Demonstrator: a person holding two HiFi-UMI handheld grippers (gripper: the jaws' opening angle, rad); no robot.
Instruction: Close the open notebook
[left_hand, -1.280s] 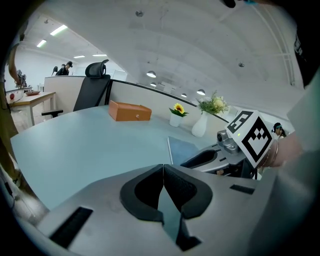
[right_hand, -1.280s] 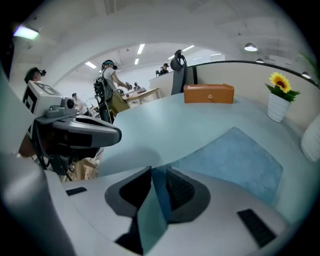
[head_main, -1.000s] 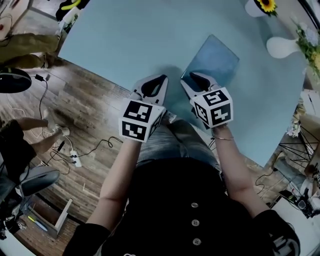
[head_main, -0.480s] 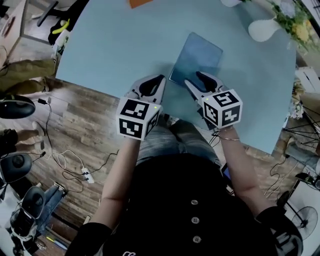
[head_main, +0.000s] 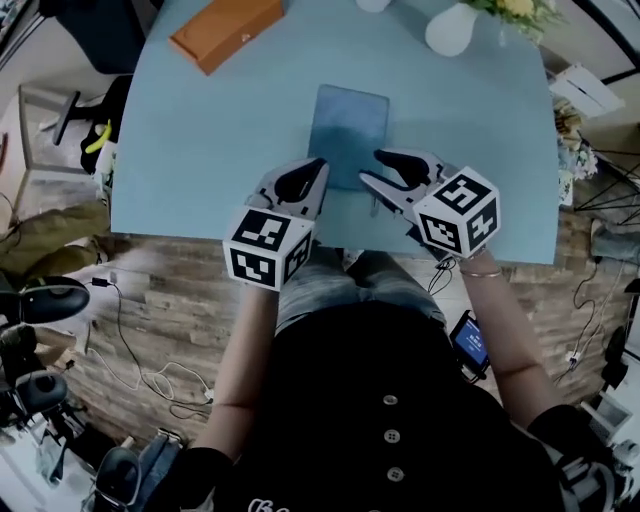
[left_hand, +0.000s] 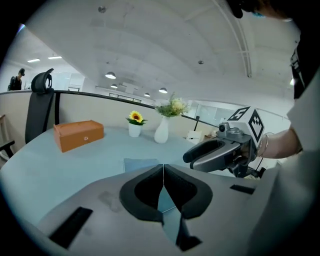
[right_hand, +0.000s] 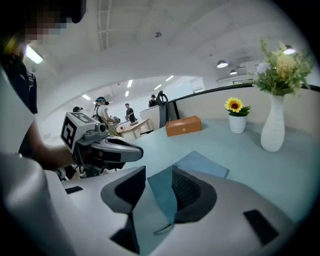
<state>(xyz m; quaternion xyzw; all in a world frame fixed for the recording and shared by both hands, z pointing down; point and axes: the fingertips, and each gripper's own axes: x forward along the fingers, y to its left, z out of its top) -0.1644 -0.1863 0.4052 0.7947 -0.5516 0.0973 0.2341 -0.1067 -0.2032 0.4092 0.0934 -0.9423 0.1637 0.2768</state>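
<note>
A blue notebook (head_main: 348, 125) lies flat on the light blue table (head_main: 200, 130), with a single plain cover showing. Both grippers hang above its near end, raised off the table. My left gripper (head_main: 318, 166) is at its near left corner, jaws pressed together with nothing between them. My right gripper (head_main: 370, 166) is at the near right corner, its jaws apart and empty. In the left gripper view the notebook (left_hand: 140, 164) lies just beyond the shut left gripper (left_hand: 163, 167). In the right gripper view the notebook (right_hand: 202, 164) shows past the open right gripper (right_hand: 159, 172).
An orange box (head_main: 226, 30) sits at the table's far left. A white vase (head_main: 451, 28) with flowers and a small sunflower pot (right_hand: 237, 117) stand at the far edge. The table's near edge runs just under the grippers. Cables lie on the wooden floor (head_main: 150, 330).
Both grippers have risen and come over the notebook's near end. The head view has swung, so the notebook now lies straight ahead instead of tilted to the upper right. Jaws are unchanged.
</note>
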